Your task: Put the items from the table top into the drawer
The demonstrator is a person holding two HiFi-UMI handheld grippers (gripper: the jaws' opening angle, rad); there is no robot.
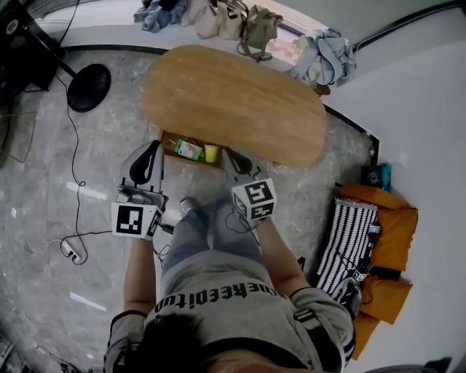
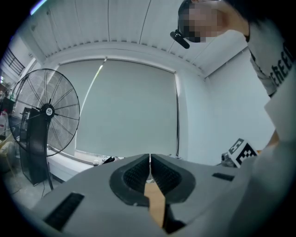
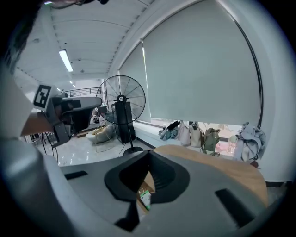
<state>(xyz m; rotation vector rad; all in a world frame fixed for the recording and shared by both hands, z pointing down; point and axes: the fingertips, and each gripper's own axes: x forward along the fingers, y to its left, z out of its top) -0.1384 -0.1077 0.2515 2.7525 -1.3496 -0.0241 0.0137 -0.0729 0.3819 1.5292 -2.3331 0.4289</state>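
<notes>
1. The person's grey printed T-shirt and blue jeans fill the lower part of the head view. Both forearms reach forward.
2. The left gripper is grey with black pads and carries a marker cube. In the left gripper view its jaws are pressed together with nothing between them.
3. The right gripper is of the same build. In the right gripper view its jaws are also closed and grip nothing.
4. Both grippers are held above the floor, just in front of the open wooden drawer. The drawer projects from under the near edge of the oval wooden table top.
5. The green-and-white carton lies in the drawer, with the small yellow cup just beside it on its right. The carton also shows below the closed right jaws.
6. Beyond the table, a row of cloth bags sits along the window ledge.
7. The black pedestal fan stands on the grey marbled floor, left of the table. Its round base shows in the head view.
8. An orange seat with a black-and-white striped cushion stands to the right of the person.
</notes>
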